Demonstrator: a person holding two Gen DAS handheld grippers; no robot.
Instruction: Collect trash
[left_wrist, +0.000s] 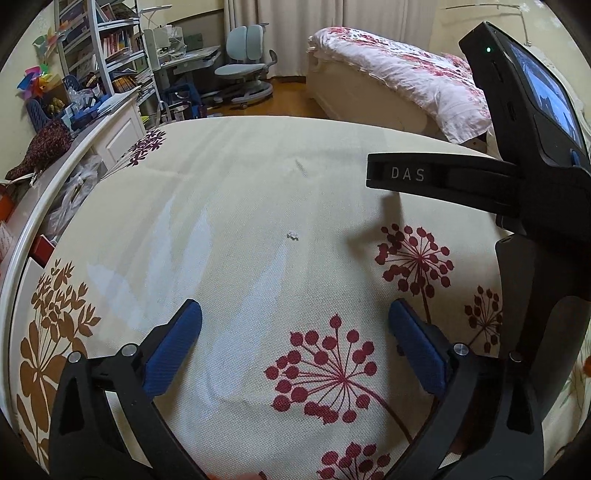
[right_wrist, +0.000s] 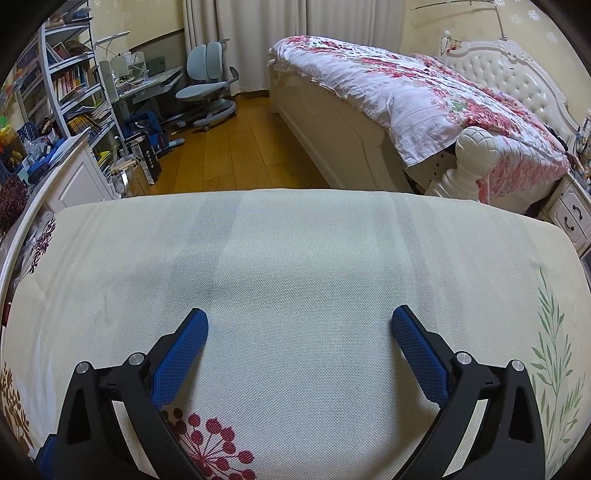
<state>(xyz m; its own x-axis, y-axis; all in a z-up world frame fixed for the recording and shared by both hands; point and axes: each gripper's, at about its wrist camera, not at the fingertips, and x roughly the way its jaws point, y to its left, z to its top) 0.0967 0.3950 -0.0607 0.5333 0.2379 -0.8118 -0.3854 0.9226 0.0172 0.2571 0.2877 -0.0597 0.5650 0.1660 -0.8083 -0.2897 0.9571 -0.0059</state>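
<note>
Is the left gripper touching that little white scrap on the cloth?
Apart. In the left wrist view the white scrap lies well beyond the open left gripper, with bare cloth between it and both fingertips.

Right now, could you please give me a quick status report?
Both hand-held grippers, left and right, open and empty. Tiny white scrap on tablecloth, ahead of left. Nothing in the way.
</note>
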